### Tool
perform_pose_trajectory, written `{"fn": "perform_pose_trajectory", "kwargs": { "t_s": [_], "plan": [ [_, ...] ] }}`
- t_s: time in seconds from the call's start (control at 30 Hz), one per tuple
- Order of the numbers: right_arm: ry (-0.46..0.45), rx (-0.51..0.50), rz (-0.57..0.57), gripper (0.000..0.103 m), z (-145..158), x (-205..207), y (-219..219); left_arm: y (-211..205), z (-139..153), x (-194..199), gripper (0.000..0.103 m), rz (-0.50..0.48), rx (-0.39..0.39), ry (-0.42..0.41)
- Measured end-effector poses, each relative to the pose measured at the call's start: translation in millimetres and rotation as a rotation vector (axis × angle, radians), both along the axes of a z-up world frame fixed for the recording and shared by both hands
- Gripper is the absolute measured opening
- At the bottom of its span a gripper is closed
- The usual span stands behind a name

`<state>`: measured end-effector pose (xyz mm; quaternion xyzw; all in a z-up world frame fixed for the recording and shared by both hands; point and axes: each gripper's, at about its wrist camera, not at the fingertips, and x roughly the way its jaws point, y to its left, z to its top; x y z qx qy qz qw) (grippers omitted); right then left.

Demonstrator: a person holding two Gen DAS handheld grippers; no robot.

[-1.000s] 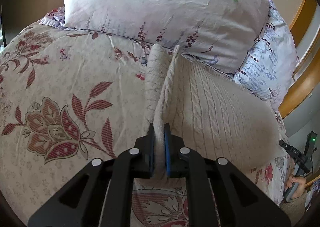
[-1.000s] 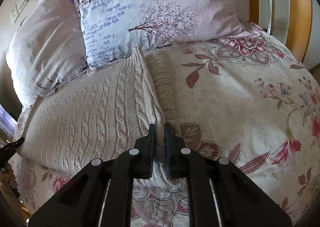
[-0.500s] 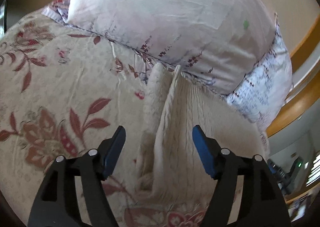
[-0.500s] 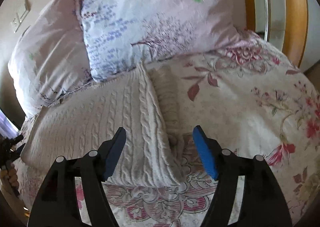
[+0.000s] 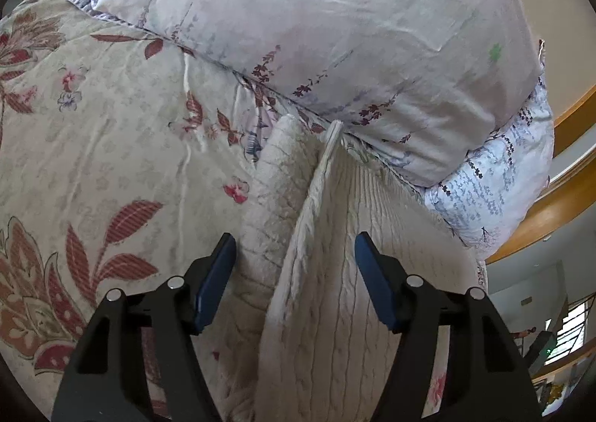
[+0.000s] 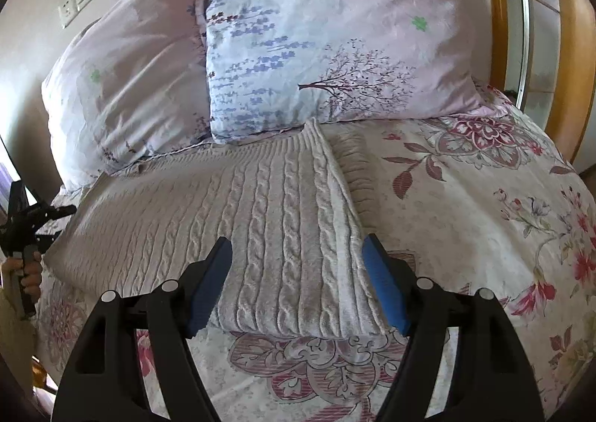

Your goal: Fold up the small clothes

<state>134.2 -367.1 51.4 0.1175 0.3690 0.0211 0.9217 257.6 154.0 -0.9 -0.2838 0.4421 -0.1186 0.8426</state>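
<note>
A cream cable-knit sweater (image 6: 208,213) lies folded on the floral bedspread, its far edge against the pillows. In the left wrist view the sweater (image 5: 357,273) shows a raised fold edge running away between the jaws, with a sleeve part beside it on the left. My left gripper (image 5: 294,273) is open and empty just above the sweater's left end. My right gripper (image 6: 298,280) is open and empty above the sweater's right end, jaws astride the folded corner. The left gripper also shows in the right wrist view (image 6: 33,221) at the far left.
Two pale floral pillows (image 6: 335,34) (image 6: 126,86) lean at the head of the bed, touching the sweater's far edge. A wooden headboard (image 6: 573,60) curves at the right. The floral bedspread (image 6: 484,221) spreads to the right, and to the left in the left wrist view (image 5: 93,161).
Both grippers were shut on the sweater's edges one second ago. Both have opened and let go, and the sweater now lies flat on the bed. Both grippers have drawn back a little.
</note>
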Motion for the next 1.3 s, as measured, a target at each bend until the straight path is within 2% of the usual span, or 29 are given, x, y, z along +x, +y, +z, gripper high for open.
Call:
{"fn": "perform_pose_trajectory", "kwargs": {
  "t_s": [0.27, 0.47, 0.63, 0.73, 1.07, 1.2, 1.3],
  "plan": [
    [0.01, 0.01, 0.012, 0.074, -7, 1, 2, -10, -2, 3, 0.054, -0.009, -0.004, 0.004],
    [0.011, 0.012, 0.019, 0.074, -9, 1, 4, -11, -6, 3, 0.046, -0.009, -0.089, 0.02],
    [0.009, 0.015, 0.02, 0.074, -10, 1, 4, -14, -10, 4, 0.027, -0.007, -0.141, 0.042],
    [0.005, 0.017, 0.021, 0.074, -9, 0, 3, -14, -8, 4, 0.023, 0.0, -0.17, 0.035],
    [-0.018, 0.033, 0.001, 0.074, -6, -7, -11, -41, 30, -3, 0.02, -0.009, -0.255, -0.055],
    [-0.028, 0.043, -0.007, 0.074, -5, -11, -17, -63, 50, -3, 0.019, -0.036, -0.323, -0.079],
    [-0.035, 0.049, -0.012, 0.074, -4, -13, -22, -89, 66, 0, 0.019, -0.067, -0.342, -0.098]
  ]
}}
